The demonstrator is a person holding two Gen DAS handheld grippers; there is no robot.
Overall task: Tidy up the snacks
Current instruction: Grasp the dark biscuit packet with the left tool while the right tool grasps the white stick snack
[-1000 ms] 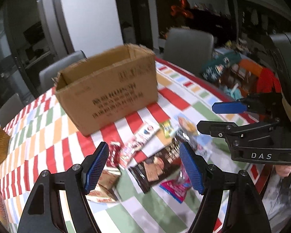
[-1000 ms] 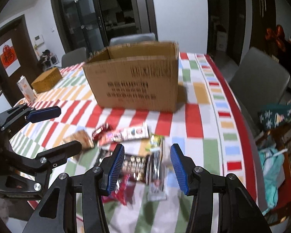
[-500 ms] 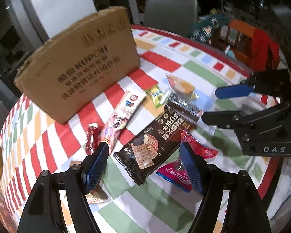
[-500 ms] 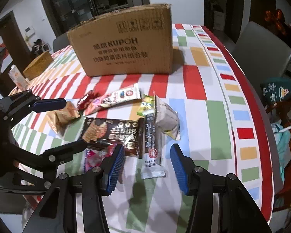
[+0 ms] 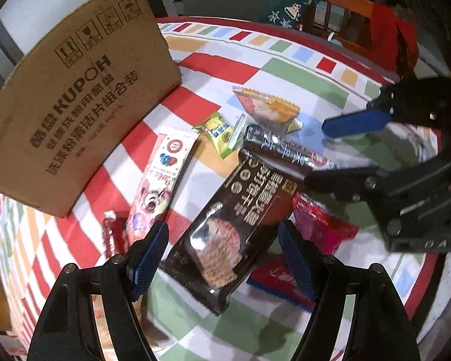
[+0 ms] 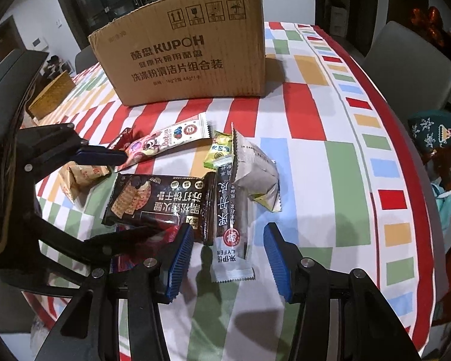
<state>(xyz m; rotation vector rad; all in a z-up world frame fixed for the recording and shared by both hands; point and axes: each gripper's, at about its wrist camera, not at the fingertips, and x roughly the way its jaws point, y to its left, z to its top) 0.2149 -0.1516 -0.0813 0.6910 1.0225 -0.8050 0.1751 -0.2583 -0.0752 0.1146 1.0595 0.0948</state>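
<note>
Left wrist view: my left gripper (image 5: 222, 252) has its jaws wide, nothing clamped, straddling the dark cracker pack (image 5: 225, 225) at frame center w/o the pads touching it. Cardboard box (image 5: 75, 105) sits upper left; pink strip pack (image 5: 159, 180) and green sachet (image 5: 219, 132) lie betw box and pack. Right gripper (image 5: 330, 153) shows at right edge.

Right wrist view: right gripper (image 6: 227, 258) is open at a medium gap, empty, over the slim white-ended bar (image 6: 230, 234) at lower center. Box (image 6: 189, 54) at top center.

Progress, as I judge it: about 0 done. All visible snacks are on the tablecloth (image 6: 309, 138), none gripped; inside of box not visible.
</note>
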